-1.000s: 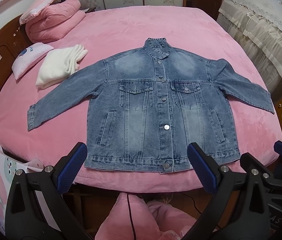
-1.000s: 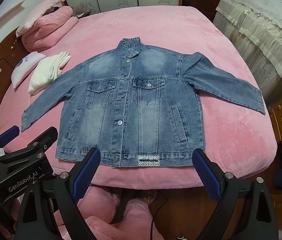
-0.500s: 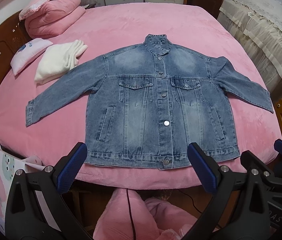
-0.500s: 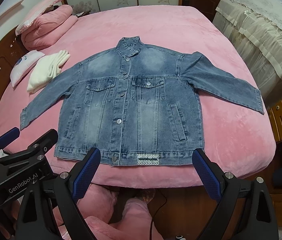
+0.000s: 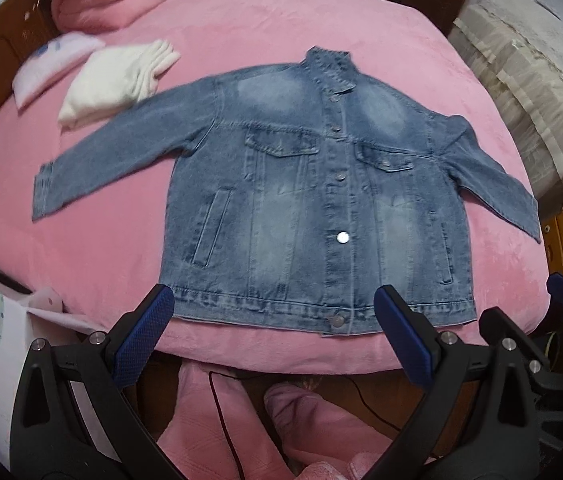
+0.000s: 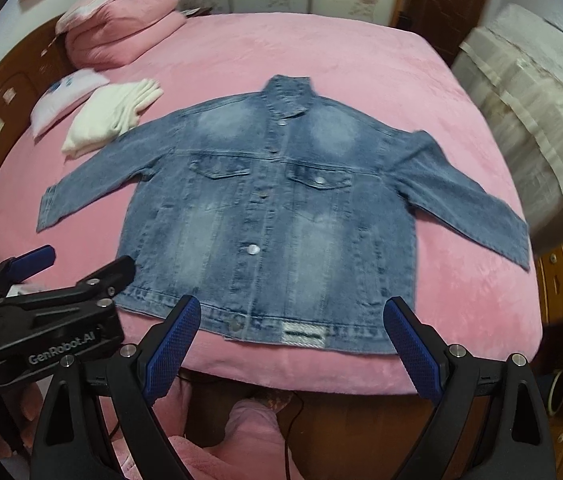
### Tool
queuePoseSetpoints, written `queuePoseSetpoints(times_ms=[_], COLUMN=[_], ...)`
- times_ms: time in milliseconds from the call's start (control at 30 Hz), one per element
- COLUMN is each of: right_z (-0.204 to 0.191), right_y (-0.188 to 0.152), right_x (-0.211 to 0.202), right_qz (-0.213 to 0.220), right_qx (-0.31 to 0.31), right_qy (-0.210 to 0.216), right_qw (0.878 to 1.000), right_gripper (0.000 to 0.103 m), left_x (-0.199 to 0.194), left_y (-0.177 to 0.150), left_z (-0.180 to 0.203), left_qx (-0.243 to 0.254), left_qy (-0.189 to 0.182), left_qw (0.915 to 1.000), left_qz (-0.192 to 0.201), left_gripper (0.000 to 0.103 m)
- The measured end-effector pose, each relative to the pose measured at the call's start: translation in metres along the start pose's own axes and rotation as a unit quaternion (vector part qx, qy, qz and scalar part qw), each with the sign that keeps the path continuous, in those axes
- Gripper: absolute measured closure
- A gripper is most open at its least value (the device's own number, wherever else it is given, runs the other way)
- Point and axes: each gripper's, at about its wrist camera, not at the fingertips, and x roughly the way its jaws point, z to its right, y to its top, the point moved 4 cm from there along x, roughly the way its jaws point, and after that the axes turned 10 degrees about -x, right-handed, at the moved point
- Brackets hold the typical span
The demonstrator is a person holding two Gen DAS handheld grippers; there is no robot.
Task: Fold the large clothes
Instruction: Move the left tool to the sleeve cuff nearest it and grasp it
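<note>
Left wrist: left tongs (image 5: 271,322) wide open, empty, above denim jacket (image 5: 301,208) hem; right tongs (image 6: 295,330) likewise.

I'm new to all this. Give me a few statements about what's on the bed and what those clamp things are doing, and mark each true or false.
1. The denim jacket lies spread flat on the pink bed, front side up. True.
2. The left gripper is clamped on the jacket's hem. False: it is open, holding nothing.
3. A folded white garment lies beside one jacket sleeve. True.
4. Both sleeves are already folded across the chest. False: both stretch outward.
5. The right gripper is open, near the hem. True.
</note>
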Motion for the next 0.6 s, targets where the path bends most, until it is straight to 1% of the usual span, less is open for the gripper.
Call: queuePoseSetpoints(times_ms=[67, 133, 200, 267, 367, 433, 500, 567, 600], right_z=[-0.018, -0.041, -0.069, -0.101, -0.153, -0.188, -0.221, -0.253, -0.268], right_y=[0.011, 0.022, 0.033, 0.041, 0.059, 0.072, 0.087, 0.107, 0.118], right_x=[0.008, 0.015, 0.022, 0.029, 0.045, 0.059, 0.073, 0.086, 0.092], right_qz=[-0.005, -0.01, -0.004, 0.006, 0.009, 0.0, -0.019, -0.032, -0.036], right_qx=[-0.022, -0.055, -0.096, -0.132, -0.182, -0.211, -0.229, -0.235, -0.237], right_qy=[0.008, 0.014, 0.011, 0.011, 0.023, 0.031, 0.033, 0.038, 0.041], right_qw=[1.0, 0.998, 0.995, 0.991, 0.983, 0.977, 0.973, 0.971, 0.97], right_gripper=[0.009, 0.009, 0.009, 0.009, 0.009, 0.009, 0.009, 0.009, 0.009], left_x=[0.012, 0.024, 0.037, 0.054, 0.074, 0.089, 0.101, 0.115, 0.12], left_y=[0.007, 0.014, 0.021, 0.03, 0.047, 0.063, 0.078, 0.096, 0.101], left_z=[-0.021, -0.047, -0.075, -0.11, -0.163, -0.208, -0.246, -0.296, -0.314], left_qx=[-0.021, -0.054, -0.092, -0.129, -0.178, -0.22, -0.256, -0.306, -0.323], left_qy=[-0.008, -0.012, -0.018, -0.018, -0.013, -0.001, 0.0, -0.001, -0.001], left_qw=[0.9997, 0.998, 0.9944, 0.9892, 0.9804, 0.9703, 0.9602, 0.9449, 0.939], left_qz=[-0.014, -0.03, -0.048, -0.067, -0.084, -0.102, -0.111, -0.117, -0.118], left_gripper=[0.004, 0.004, 0.004, 0.004, 0.004, 0.004, 0.004, 0.004, 0.004])
